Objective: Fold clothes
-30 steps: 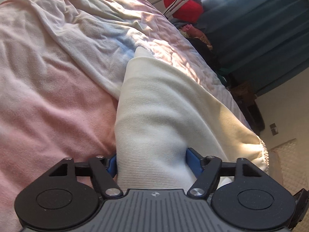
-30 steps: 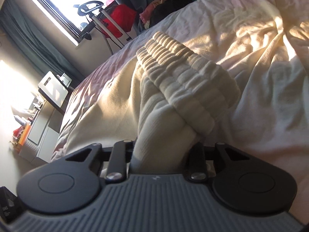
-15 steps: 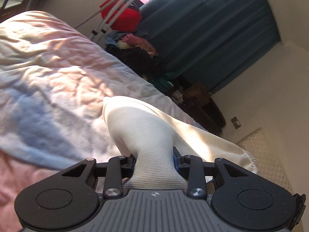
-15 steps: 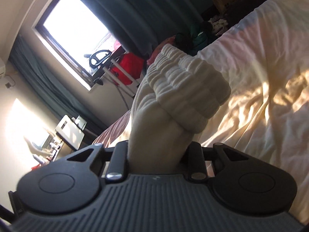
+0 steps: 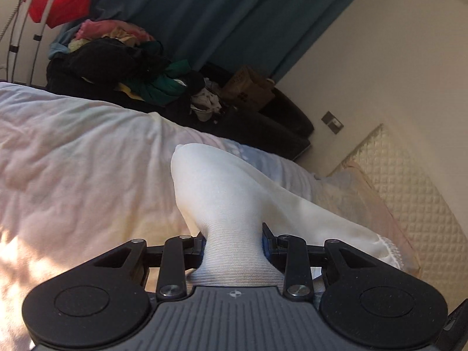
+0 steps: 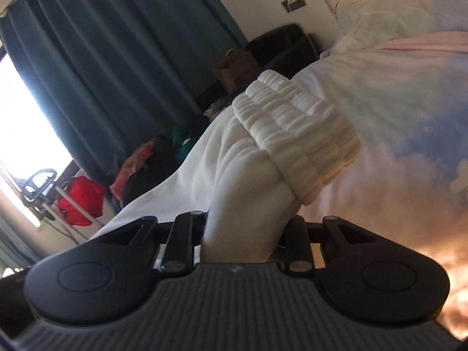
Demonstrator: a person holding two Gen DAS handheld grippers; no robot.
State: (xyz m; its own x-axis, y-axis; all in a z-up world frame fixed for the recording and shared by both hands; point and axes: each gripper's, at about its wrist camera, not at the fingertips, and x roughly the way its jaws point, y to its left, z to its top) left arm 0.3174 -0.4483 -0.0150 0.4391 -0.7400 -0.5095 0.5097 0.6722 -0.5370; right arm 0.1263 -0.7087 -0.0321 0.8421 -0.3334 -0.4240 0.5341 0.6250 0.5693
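Both grippers, left gripper (image 5: 233, 244) and right gripper (image 6: 244, 231), clamp bunched ends of one white knitted cotton garment (image 5: 234, 193), stretched between them above the pink quilted bedcover (image 5: 73, 175).

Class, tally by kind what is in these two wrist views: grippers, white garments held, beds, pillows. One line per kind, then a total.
Black two-finger grippers: 2 (left gripper, right gripper)
White knit garment with ribbed waistband, held: 1
Bed with pink and blue duvet: 1
Pale pink and blue pillow: 1
Total: 5
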